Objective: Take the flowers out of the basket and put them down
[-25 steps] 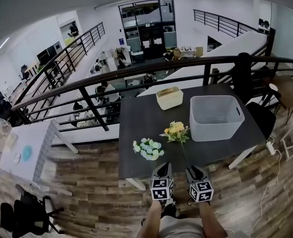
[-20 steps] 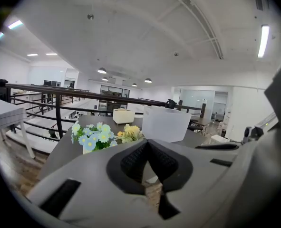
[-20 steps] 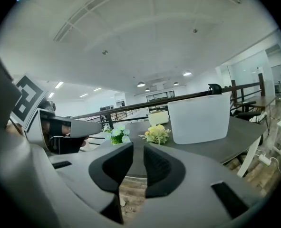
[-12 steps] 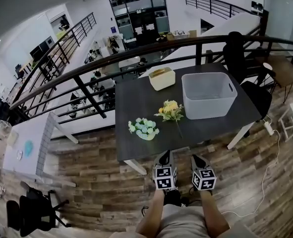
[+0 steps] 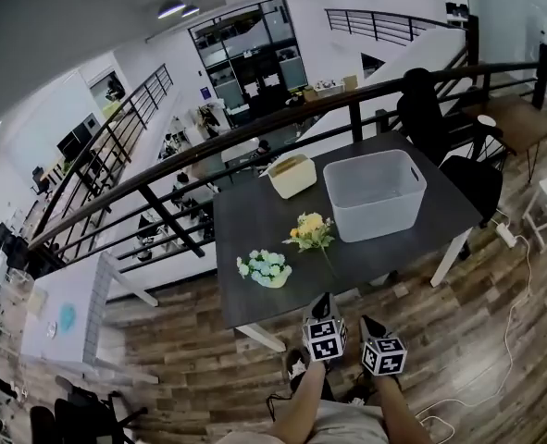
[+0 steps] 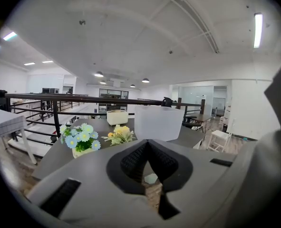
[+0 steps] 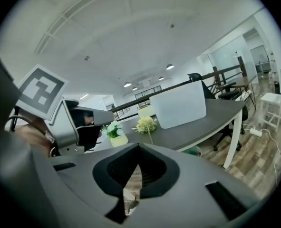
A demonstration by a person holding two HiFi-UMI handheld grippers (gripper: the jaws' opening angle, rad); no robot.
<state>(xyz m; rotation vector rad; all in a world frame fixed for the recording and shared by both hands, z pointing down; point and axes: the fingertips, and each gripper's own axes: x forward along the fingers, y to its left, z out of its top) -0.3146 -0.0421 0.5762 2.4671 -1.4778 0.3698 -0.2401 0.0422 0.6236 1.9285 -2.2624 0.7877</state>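
The pale plastic basket stands on the dark table with nothing showing in it. A yellow bunch of flowers lies on the table just left of the basket. A blue-and-white bunch sits nearer the front left. Both grippers hang over the wooden floor, short of the table's front edge. My left gripper is shut and holds nothing. My right gripper has just been closing its jaws, and they now meet with nothing between them.
A beige box stands at the table's back left. A black railing runs behind the table, over a drop to a lower floor. Black chairs stand at the right end. A cable trails on the floor at right.
Both grippers have drawn back from the table's front edge to over the floor. The head view has swung, so the table sits farther off. Flowers and basket have not moved.
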